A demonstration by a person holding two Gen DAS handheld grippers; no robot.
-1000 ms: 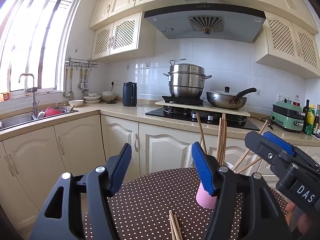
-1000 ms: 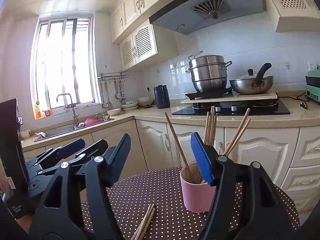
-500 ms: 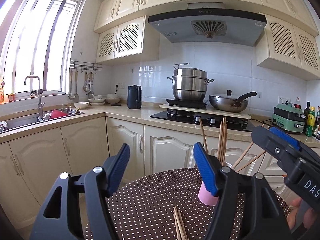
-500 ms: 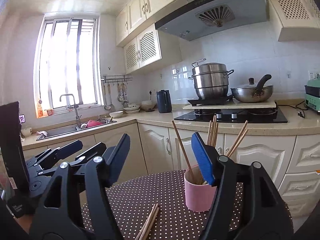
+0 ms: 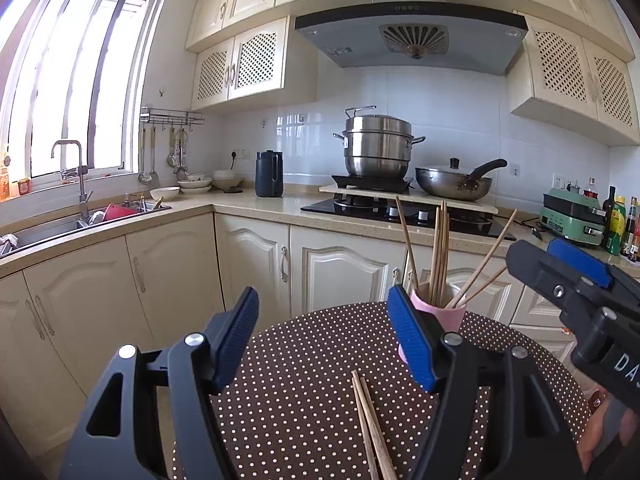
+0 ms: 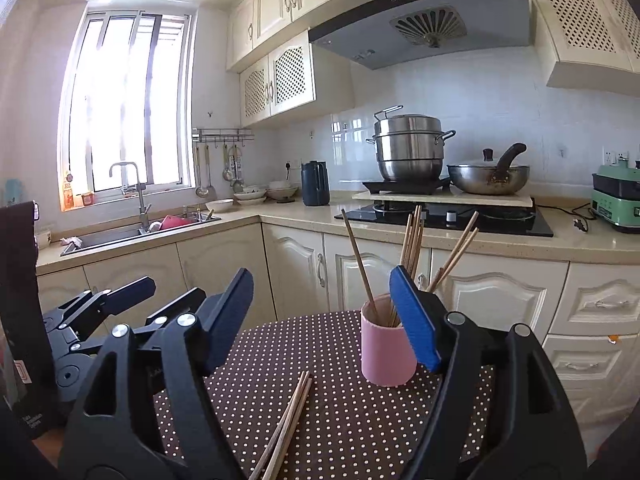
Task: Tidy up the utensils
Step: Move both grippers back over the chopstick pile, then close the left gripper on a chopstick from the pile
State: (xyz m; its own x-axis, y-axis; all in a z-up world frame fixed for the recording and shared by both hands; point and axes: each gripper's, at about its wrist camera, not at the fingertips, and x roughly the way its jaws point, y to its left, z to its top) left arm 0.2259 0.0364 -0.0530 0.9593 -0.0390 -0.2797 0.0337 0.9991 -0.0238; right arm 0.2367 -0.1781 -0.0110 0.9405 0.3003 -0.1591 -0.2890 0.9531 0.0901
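Observation:
A pink cup stands on the round brown polka-dot table and holds several wooden chopsticks. The cup also shows in the left wrist view, partly behind a finger. A loose pair of chopsticks lies flat on the table in front of the cup; it also shows in the left wrist view. My left gripper is open and empty above the table. My right gripper is open and empty, with the cup just behind its right finger.
A kitchen counter with a sink, a dark kettle, a steel steamer pot and a wok runs behind the table. A dark box stands at the left. A green appliance and bottles sit far right.
Both grippers have pulled back and tilted slightly down, so more of the table, the cup and the loose chopsticks shows. Both stay open and empty.

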